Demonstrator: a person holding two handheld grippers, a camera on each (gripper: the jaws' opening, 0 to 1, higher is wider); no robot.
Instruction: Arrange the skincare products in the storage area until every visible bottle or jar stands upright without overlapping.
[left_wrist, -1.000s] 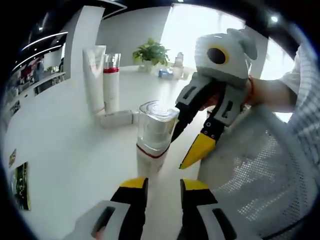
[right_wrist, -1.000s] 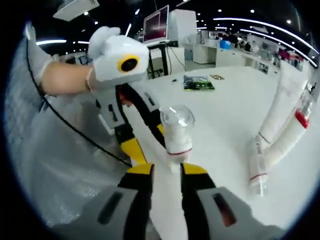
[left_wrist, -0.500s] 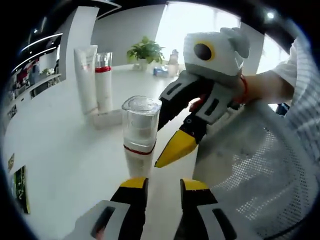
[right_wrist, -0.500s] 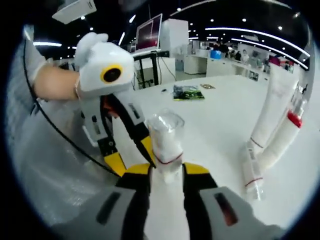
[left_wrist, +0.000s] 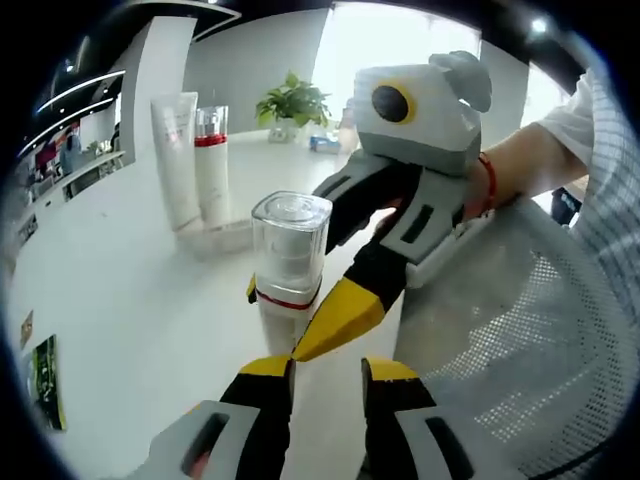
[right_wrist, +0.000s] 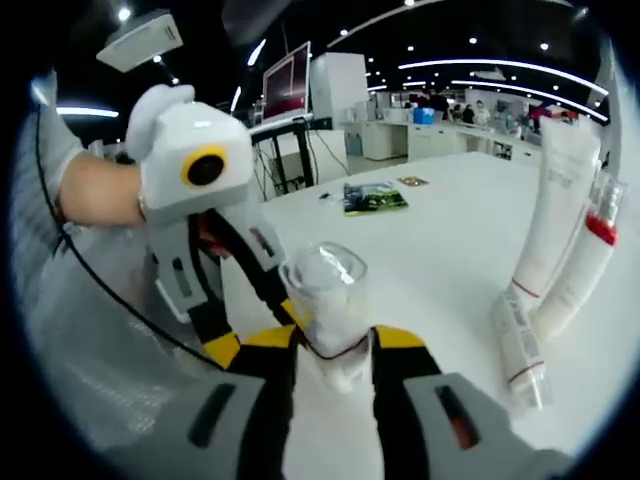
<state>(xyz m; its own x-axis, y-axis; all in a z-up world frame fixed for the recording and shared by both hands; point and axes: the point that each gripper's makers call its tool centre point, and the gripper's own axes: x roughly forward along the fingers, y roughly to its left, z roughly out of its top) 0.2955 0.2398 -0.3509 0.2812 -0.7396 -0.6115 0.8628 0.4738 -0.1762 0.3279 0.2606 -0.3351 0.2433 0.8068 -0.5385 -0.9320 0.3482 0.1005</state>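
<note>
White bench (left_wrist: 130, 300) carries a clear-capped bottle (left_wrist: 288, 262) standing upright near the person, gripped at its lower body by the right tool (right_wrist: 335, 345). The left tool (left_wrist: 327, 368) hovers close in front with jaws narrow and empty. Farther off, two tall tubes (left_wrist: 195, 160) stand together beside a lying tube (right_wrist: 520, 345).

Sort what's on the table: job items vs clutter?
Job:
- clear-capped bottle, between the right gripper jaws
- tall white tube
- red-banded tube
- small tube lying flat

Clutter:
- potted plant
- green leaflet
- mesh sheet
</note>
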